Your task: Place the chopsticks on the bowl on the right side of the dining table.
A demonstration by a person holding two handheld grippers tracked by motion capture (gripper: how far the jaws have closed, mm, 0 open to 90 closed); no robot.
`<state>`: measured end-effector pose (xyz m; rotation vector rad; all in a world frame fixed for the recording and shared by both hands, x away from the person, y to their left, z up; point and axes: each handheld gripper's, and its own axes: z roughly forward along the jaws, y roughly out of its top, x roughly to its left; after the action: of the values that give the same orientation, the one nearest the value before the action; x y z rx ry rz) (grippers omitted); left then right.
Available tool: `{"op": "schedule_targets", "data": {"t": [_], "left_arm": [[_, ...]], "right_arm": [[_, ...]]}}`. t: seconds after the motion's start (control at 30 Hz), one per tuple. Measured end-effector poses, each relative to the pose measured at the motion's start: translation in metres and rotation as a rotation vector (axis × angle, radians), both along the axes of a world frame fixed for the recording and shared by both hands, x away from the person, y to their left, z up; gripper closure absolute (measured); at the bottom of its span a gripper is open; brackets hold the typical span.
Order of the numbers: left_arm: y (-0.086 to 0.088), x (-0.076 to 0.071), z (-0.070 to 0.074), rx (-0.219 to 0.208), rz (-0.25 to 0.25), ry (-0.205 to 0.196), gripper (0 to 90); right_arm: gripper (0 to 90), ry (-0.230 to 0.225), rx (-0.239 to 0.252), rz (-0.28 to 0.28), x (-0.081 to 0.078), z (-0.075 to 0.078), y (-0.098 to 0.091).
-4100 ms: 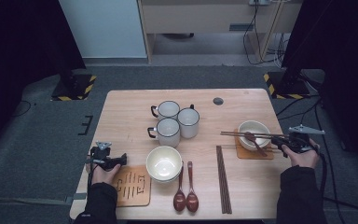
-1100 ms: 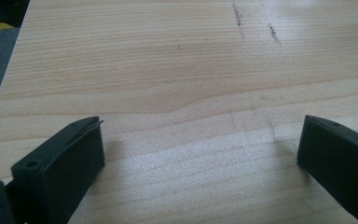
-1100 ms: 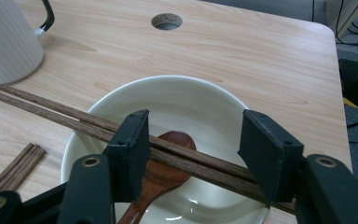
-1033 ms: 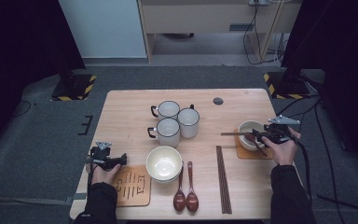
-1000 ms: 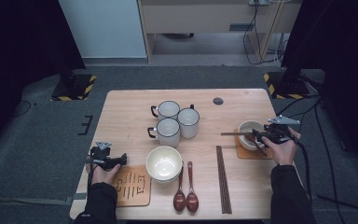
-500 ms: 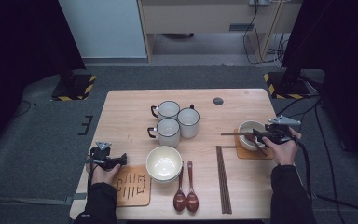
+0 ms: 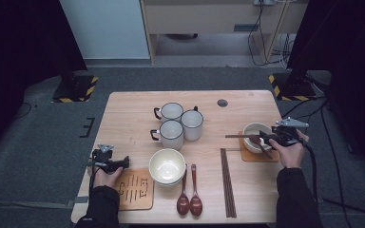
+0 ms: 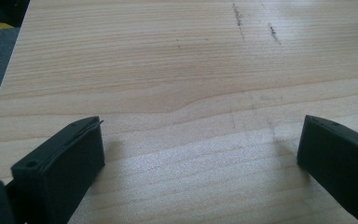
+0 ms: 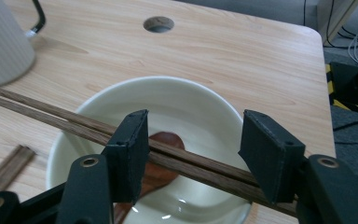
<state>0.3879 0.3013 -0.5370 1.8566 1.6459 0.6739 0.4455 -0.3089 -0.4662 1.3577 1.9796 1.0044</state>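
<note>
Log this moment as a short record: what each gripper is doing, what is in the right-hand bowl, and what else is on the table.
right gripper: open, jaws astride the chopsticks, not pressing
chopsticks: lying across the rim of the right bowl
right bowl: on a coaster, brown spoon inside
left gripper: open, over bare table
centre: three mugs, second bowl, two spoons, second chopstick pair

Bare table [image 7: 128,121] lies open ahead of the left gripper [image 7: 108,160]. Three mugs [image 7: 178,124] block the centre. Chopsticks [image 9: 65,123] span the right bowl [image 9: 200,100], barring its mouth. Spoons [image 7: 190,192] and loose chopsticks [image 7: 227,183] crowd the front.
</note>
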Motion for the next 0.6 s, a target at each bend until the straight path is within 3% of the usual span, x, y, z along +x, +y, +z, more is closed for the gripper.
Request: {"op": "schedule_targets", "data": {"t": [0.23, 0.6], "left_arm": [[0.0, 0.0, 0.0, 0.0, 0.0, 0.0, 0.0], [0.0, 0.0, 0.0, 0.0, 0.0, 0.0, 0.0]], "right_arm": [[37.9, 0.012, -0.008, 0.028, 0.001, -0.001, 0.011], [35.8, 0.018, -0.005, 0.018, 0.002, -0.003, 0.007]]}}
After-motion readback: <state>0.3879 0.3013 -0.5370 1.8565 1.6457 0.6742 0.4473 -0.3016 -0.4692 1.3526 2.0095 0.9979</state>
